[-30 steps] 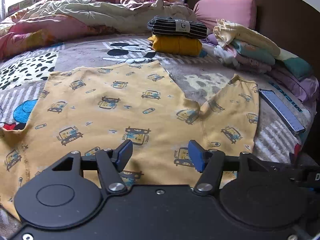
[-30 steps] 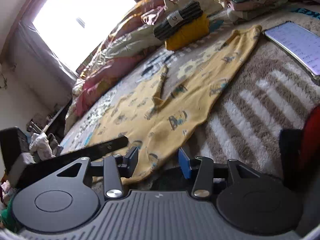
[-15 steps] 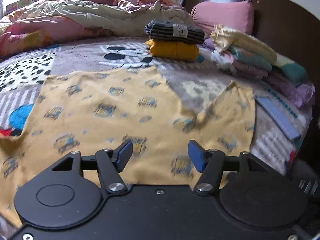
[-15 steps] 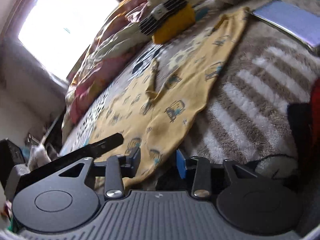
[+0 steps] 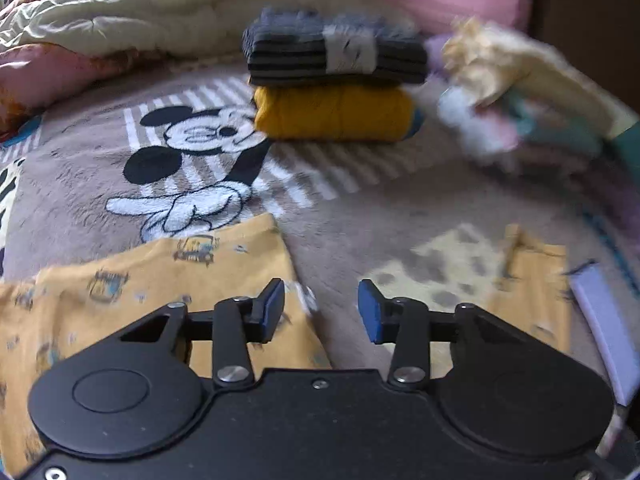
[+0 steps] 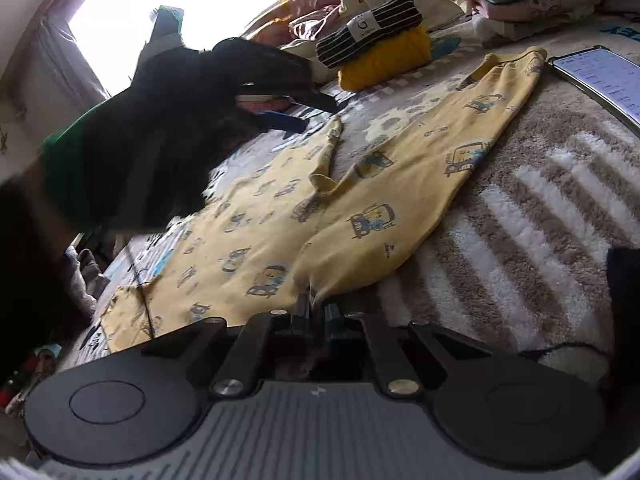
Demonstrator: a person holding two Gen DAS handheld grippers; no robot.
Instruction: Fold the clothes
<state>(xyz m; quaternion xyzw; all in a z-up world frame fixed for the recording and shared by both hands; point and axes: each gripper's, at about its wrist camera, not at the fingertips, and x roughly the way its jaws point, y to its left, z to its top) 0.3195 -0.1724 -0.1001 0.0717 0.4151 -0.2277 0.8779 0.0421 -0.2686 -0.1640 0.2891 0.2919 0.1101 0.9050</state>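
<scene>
While my right tongs (image 6: 316, 314) have just been closing and now pinch the near edge of the yellow printed garment (image 6: 360, 200) spread flat on the bed's blanket (image 6: 540, 216), my left tongs (image 5: 320, 312) have narrowed yet stand apart, empty, over the garment's far end.

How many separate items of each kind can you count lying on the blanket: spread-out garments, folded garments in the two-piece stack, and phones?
Spread-out garments: 1, the yellow printed pyjama trousers
Folded garments in the stack: 2, the striped dark garment on the mustard garment
Phones: 1, the phone
Total: 4
</scene>
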